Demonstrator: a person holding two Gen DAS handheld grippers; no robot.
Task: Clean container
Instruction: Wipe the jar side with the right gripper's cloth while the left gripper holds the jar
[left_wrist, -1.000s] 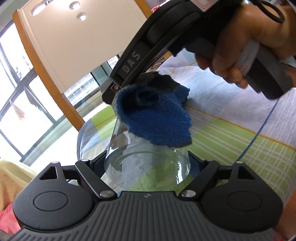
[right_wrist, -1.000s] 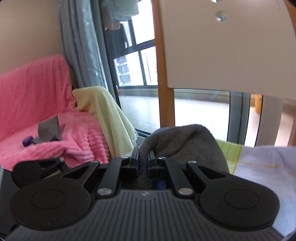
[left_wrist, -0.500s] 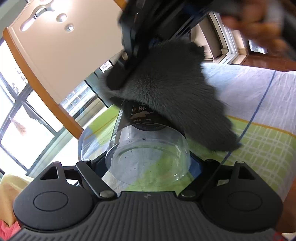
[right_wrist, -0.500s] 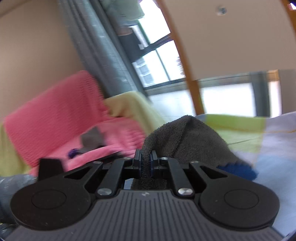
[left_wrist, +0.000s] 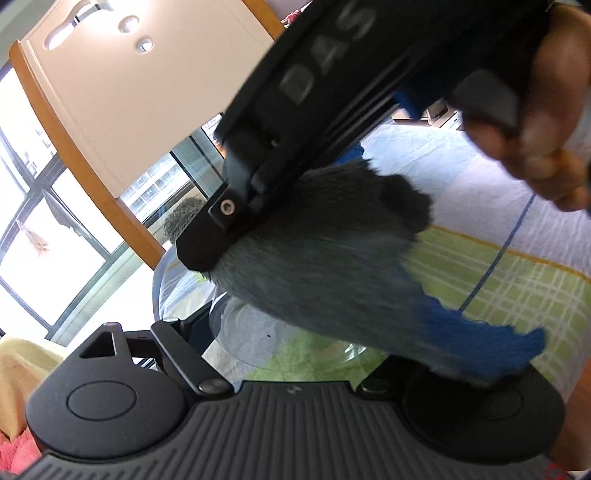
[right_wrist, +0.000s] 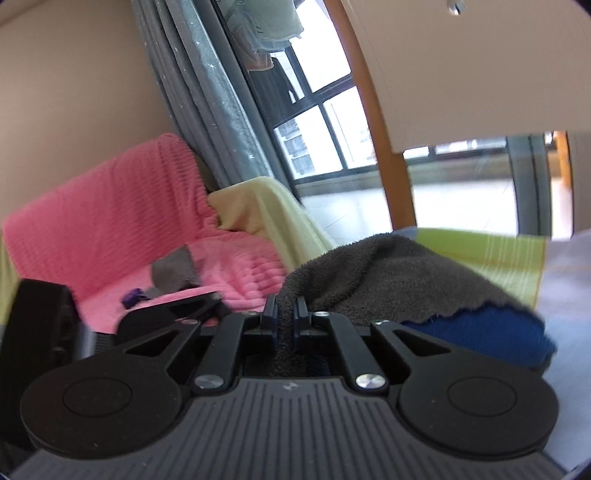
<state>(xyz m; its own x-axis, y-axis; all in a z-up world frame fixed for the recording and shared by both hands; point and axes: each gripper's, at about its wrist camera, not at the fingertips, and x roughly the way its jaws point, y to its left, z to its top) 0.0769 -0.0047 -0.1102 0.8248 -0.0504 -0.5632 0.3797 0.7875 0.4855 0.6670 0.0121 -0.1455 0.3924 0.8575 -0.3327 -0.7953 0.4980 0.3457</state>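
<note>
A: Left tool – state?

B: Spread around a clear glass container, one finger on each side of its wall. The right-hand finger is hidden under cloth, so contact there can't be confirmed. The container lies on its side, its round base toward the camera

A: Right tool?

B: Pressed together, pinching a fold of the grey-and-blue cloth. In the left wrist view that same cloth drapes over the top of the container, with its blue corner hanging to the right, over the left tool's housing

A: Who holds the right tool?

B: A bare hand, upper right, gripping its dark handle

A: Surroundings?

B: Green-checked tablecloth on the counter under the container. Behind it, a wooden chair back and windows. Right wrist view adds a pink blanket on a sofa and a grey curtain
</note>
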